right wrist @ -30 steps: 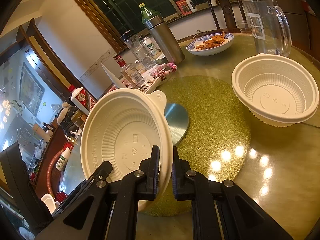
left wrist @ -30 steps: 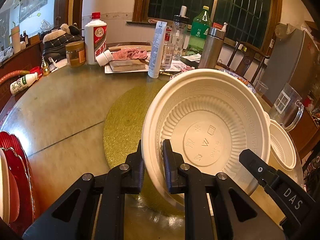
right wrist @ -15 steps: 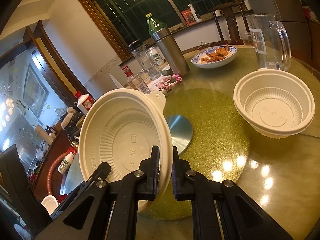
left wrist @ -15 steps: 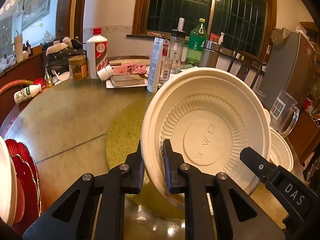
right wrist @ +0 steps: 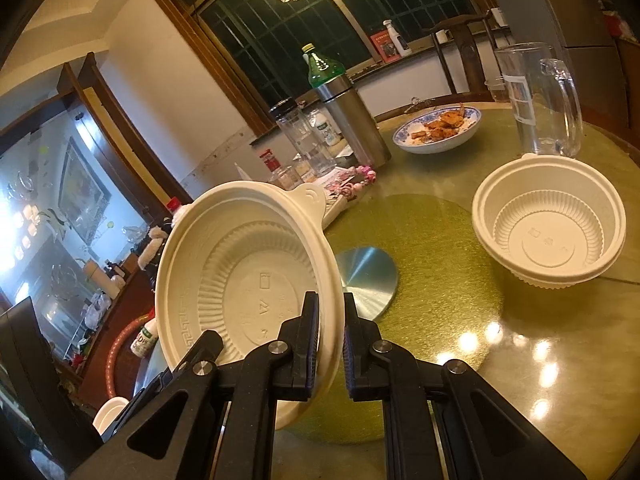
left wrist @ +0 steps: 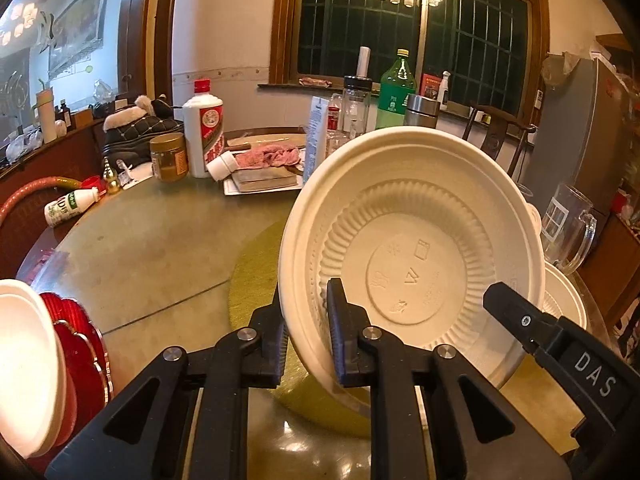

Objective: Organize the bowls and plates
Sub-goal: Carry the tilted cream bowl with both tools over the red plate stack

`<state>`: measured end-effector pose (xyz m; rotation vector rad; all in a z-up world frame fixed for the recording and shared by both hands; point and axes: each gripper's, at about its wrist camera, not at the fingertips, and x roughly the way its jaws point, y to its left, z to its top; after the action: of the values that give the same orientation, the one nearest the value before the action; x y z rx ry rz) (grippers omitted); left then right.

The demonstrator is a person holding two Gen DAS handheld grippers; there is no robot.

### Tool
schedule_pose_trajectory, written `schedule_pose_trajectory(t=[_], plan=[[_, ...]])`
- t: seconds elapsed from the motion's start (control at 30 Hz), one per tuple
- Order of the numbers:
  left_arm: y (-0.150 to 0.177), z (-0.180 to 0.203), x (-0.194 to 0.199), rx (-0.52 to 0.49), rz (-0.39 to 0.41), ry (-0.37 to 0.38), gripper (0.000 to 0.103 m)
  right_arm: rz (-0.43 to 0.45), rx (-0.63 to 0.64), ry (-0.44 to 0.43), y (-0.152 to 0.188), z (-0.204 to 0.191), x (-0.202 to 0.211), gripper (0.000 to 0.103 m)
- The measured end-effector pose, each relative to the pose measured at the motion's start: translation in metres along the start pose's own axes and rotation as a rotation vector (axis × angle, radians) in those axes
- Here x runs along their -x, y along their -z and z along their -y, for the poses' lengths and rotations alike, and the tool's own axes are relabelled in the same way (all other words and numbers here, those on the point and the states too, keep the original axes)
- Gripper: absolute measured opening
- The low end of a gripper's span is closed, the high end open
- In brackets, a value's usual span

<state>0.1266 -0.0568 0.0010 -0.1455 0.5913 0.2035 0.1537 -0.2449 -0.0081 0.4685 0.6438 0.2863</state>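
I have both tongs clamped on one cream disposable bowl: the left tongs pinch its near rim with one finger inside and one outside, and the right tongs pinch the rim on the opposite side the same way. The bowl hangs tilted above the tabletop, its mouth turned toward the left camera. To finish this well, I judge I should level the bowl, carry it with both hands moving together so the thin rim does not twist, line it up over the matching bowls nested on the tabletop near the glass pitcher, and let go only once it sits inside them.

The held bowl is pale cream moulded plastic or pulp with ribbed walls, a flat base stamped with small symbols, a patterned band under the rim and a small tab at its far edge. It looks light and a little flexible.
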Motion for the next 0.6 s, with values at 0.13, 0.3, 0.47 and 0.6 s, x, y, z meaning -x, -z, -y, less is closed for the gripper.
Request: schedule_pose_trajectory(t=[0.13, 0.3, 0.47, 0.6], plan=[[-0.001, -0.004, 0.008, -0.005, 0.002, -0.018, 0.016, -0.001, 0.023, -0.016, 0.001, -0.007, 0.001, 0.01], [-0.001, -0.023, 0.027, 0.005, 0.009, -0.05, 0.017, -0.035, 0.008, -0.086, 0.001, -0.019, 0.003, 0.009], [-0.002, -0.047, 0.048, 0.03, 0.021, -0.084, 0.016, -0.062, 0.052, -0.122, 0.007, -0.047, 0.012, 0.009], [-0.001, -0.072, 0.063, 0.065, 0.018, -0.091, 0.016, -0.074, 0.086, -0.146, 0.019, -0.074, 0.021, 0.009]])
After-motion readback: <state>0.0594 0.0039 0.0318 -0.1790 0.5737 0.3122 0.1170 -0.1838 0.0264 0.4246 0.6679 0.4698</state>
